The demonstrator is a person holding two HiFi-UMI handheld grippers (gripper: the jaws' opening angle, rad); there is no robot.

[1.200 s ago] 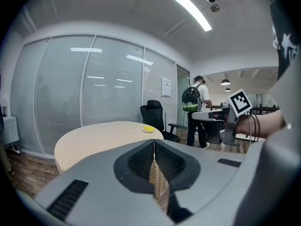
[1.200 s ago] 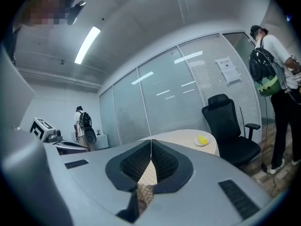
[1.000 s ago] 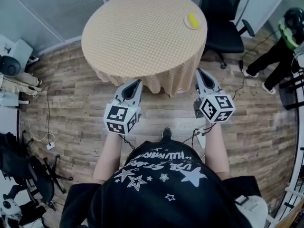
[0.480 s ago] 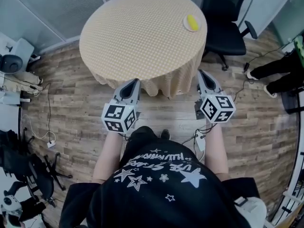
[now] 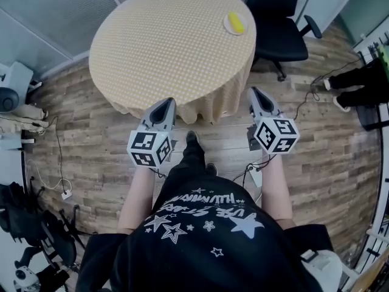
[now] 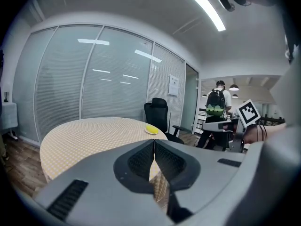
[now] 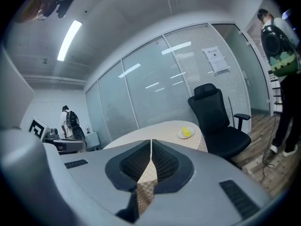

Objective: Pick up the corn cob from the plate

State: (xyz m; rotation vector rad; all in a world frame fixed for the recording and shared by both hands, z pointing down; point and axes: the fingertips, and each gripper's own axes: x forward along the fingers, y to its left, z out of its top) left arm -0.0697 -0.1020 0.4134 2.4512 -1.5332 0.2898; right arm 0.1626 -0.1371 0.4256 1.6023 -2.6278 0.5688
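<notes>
Across the bench, the corn cob is lying untouched on its plate; I am holding left tool and right tool closed, empty.

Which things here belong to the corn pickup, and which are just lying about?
Job: corn cob, plate, round table, left tongs, right tongs, both shut and empty.
Lying about: office chair, bystander at the right.

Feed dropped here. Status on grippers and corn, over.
Left gripper, right gripper shut, empty, at table near edge. Corn cob on plate, far side. Nothing between.
</notes>
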